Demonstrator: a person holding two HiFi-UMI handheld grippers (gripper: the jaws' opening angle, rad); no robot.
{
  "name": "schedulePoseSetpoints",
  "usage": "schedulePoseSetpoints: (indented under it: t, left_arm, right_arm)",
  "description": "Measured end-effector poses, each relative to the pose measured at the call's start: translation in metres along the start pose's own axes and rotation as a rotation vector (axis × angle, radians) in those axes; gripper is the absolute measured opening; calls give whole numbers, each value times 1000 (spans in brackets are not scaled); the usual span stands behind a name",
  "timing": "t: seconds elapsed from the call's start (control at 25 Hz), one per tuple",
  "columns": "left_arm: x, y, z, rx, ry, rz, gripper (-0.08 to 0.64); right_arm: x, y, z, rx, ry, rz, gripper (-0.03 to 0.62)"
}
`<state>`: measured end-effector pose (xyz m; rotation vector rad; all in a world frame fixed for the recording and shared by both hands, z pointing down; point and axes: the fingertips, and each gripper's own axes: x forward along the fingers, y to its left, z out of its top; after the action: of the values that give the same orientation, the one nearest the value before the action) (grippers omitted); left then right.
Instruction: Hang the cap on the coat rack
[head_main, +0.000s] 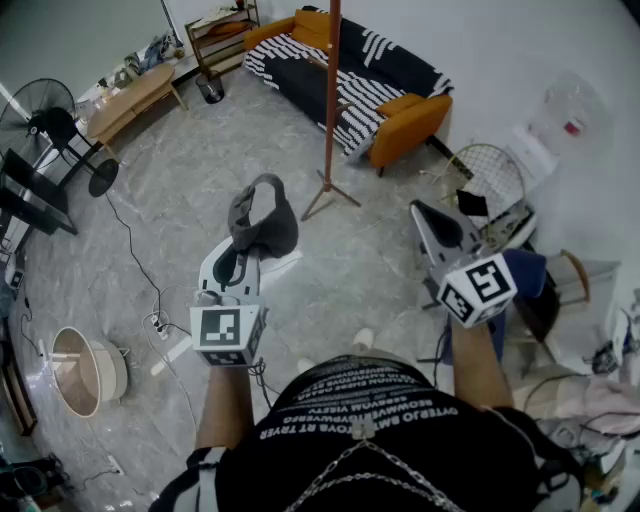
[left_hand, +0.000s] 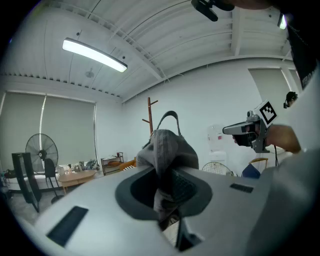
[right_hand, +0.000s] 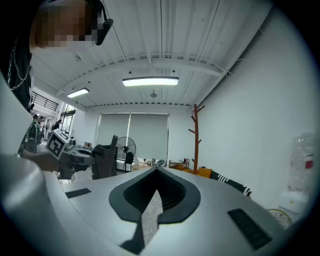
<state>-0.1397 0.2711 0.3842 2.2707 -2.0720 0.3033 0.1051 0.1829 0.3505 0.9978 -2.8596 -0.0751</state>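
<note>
A grey cap hangs bunched from my left gripper, whose jaws are shut on its fabric. In the left gripper view the cap fills the gap of the left gripper, strap loop on top. The brown coat rack stands on the floor ahead, past the cap, with its splayed feet near the sofa. It also shows as the coat rack behind the cap and as the coat rack at right. My right gripper is held up at right, shut and holding nothing, jaws nearly touching.
A striped sofa with orange cushions stands behind the rack. A fan, a wooden table and a shelf are at far left. A round bin and floor cables lie at lower left. A wire chair is at right.
</note>
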Motion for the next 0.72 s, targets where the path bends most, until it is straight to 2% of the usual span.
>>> schedulePoseSetpoints:
  t: [0.44,0.72]
  left_arm:
    - [19,-10,-8,-5,26,-7,34]
    - [46,-29,-5,7,30,-14,34]
  right_arm:
    - [6,-10,-3,11,-5,39,2]
    - [5,-37,-18,38,4,54,2]
